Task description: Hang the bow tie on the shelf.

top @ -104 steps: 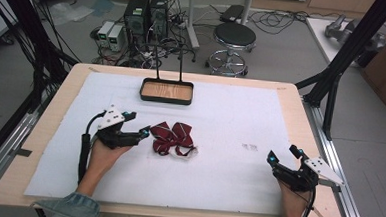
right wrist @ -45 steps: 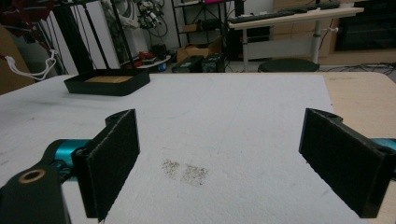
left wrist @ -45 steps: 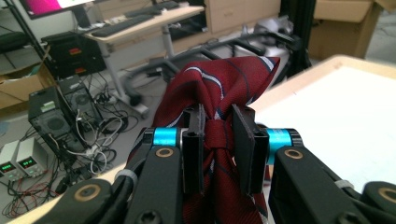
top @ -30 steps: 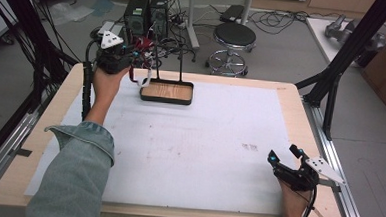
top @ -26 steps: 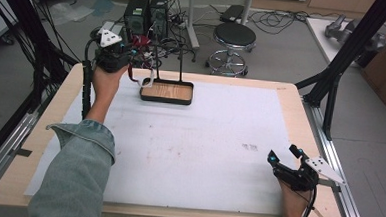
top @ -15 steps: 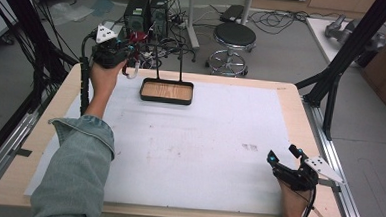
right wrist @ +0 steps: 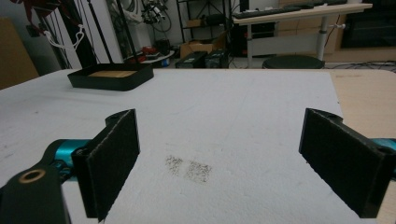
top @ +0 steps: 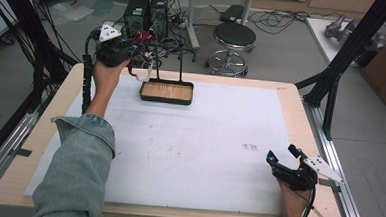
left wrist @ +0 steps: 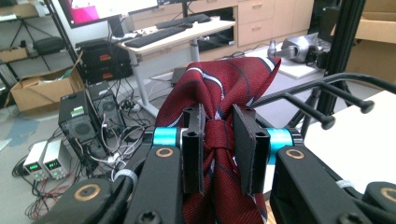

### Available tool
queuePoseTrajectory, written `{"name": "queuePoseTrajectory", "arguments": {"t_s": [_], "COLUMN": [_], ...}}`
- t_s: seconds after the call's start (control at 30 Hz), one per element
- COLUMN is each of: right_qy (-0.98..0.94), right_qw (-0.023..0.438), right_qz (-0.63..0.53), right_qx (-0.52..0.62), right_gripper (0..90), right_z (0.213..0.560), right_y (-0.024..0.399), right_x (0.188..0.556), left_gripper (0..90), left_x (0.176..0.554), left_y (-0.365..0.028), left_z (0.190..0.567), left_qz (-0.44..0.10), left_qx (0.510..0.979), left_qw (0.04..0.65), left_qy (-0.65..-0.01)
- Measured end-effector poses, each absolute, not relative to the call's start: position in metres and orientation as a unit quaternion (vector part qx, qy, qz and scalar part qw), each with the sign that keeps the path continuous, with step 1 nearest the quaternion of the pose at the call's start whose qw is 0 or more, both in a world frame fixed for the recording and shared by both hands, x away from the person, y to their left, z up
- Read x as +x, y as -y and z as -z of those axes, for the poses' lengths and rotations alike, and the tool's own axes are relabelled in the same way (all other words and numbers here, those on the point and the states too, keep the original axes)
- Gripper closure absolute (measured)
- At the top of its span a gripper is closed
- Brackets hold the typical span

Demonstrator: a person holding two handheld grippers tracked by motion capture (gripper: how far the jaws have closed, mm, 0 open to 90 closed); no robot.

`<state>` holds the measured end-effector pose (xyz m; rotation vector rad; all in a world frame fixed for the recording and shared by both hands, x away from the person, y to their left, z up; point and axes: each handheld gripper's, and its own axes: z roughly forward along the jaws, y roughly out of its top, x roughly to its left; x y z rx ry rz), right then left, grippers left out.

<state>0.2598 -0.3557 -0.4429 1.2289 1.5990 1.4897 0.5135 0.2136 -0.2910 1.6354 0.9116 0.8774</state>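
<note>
Bench: wide, white sheet over wood, bare but for a faint smudge toward the right

Stand: black tray with wood floor at the far edge, two thin posts rising from it, pegged arms reaching out at the top

Left gripper: raised beyond the far-left corner, level with the post tops; fingers narrow, clamped on the tie at its knot

Right gripper: resting low at the near-right corner; fingers wide apart, nothing between them

Tie: dark red with pale stripes, bunched, held aloft just beside the pegged arms, a white loop dangling below it

Handling, as a guess: light, soft, limp, likely silky and prone to slip; knot the firmest place to pinch, as now; loose cloth likely to sag and snag on pegs

Likely step: hanging the tie on the stand
</note>
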Motion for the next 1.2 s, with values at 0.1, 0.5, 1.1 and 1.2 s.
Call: {"name": "queuePoseTrajectory", "arguments": {"t_s": [0.1,0.5,1.1,1.2], "right_qy": [-0.605,-0.607,-0.605,-0.603], "right_qw": [0.311,0.31,0.311,0.31], "right_qz": [-0.566,-0.565,-0.566,-0.567], "right_qx": [0.466,0.465,0.466,0.468], "right_gripper": [11.3,11.3,11.2,11.3], "right_z": [0.443,0.443,0.443,0.443], "right_y": [0.356,0.355,0.356,0.357], "right_x": [0.26,0.26,0.26,0.26], "left_gripper": [74.0,72.7,57.2,53.8], "left_x": [0.517,0.527,0.518,0.507], "left_y": [-0.213,-0.228,-0.23,-0.236], "left_z": [0.293,0.328,0.337,0.334], "left_qz": [-0.37,-0.362,-0.327,-0.323], "left_qx": [0.681,0.688,0.695,0.693], "left_qw": [0.501,0.443,0.457,0.467], "left_qy": [-0.386,-0.446,-0.448,-0.444]}}
